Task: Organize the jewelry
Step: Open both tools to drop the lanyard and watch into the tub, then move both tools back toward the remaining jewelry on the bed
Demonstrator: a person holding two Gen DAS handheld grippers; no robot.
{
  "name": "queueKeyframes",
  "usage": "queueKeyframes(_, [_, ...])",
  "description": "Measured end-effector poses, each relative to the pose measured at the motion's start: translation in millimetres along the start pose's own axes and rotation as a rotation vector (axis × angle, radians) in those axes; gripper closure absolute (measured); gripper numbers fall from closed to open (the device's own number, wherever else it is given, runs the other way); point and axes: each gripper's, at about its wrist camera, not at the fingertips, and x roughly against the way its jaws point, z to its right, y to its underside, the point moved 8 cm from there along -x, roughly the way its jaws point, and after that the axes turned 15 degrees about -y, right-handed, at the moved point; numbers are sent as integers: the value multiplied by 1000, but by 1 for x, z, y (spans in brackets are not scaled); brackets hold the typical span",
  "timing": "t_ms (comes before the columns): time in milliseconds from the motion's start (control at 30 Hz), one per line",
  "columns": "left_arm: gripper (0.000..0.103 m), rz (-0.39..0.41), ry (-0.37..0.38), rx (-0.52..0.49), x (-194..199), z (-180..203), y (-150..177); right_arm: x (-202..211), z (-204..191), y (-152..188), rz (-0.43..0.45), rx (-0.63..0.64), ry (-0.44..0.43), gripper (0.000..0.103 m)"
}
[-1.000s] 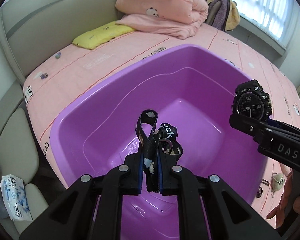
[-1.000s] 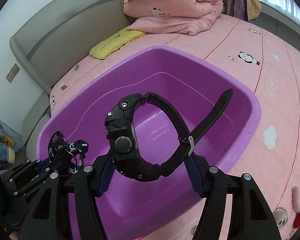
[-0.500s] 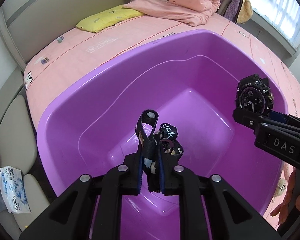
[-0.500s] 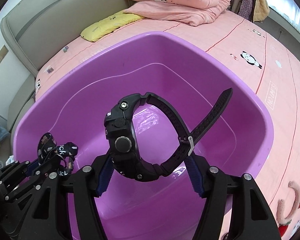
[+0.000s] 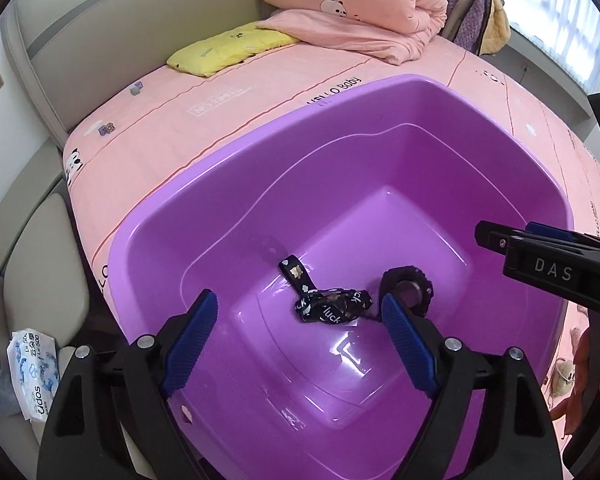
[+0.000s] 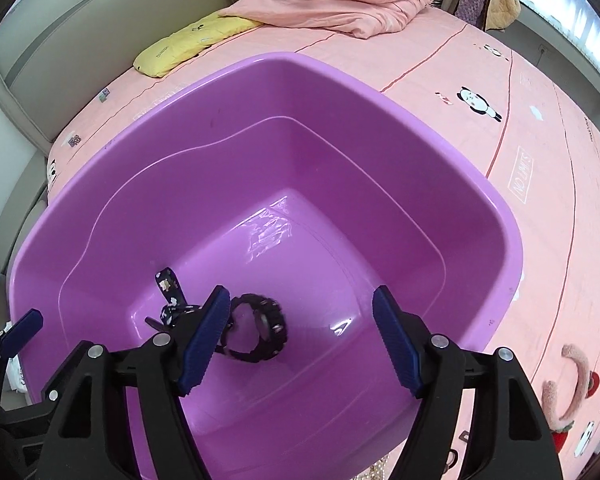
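Observation:
A purple plastic tub (image 5: pixel 380 92) (image 6: pixel 380 92) stands on the pink bed. A black printed strap (image 5: pixel 324 302) lies on its floor, and a black sport watch (image 5: pixel 410 290) lies just right of it. In the right wrist view the watch (image 6: pixel 260 332) lies by my left fingertip, with the strap (image 6: pixel 170 292) beyond it. My left gripper (image 5: pixel 300 320) is open and empty above the tub's near side. My right gripper (image 6: pixel 300 316) is open and empty above the tub; it also shows at the right of the left wrist view (image 5: pixel 540 256).
A yellow pillow (image 5: pixel 228 48) and a folded pink quilt (image 5: pixel 356 4) lie at the bed's head. A pink hair clip (image 6: pixel 568 396) and small items lie on the sheet right of the tub. A tissue pack (image 5: pixel 30 368) sits left of the bed.
Both grippers opened. The strap dropped from the left gripper and the watch from the right gripper; both now lie on the tub floor.

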Motion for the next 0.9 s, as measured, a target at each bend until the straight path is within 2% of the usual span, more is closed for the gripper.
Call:
queueKeyframes(433, [21,20,1,19,15,-11,6,24,-4,8,39,-12,0,32])
queueKeyframes(900, [20,81,-17,27,48,-29,30,66,-22,59,153,-25,-76,32])
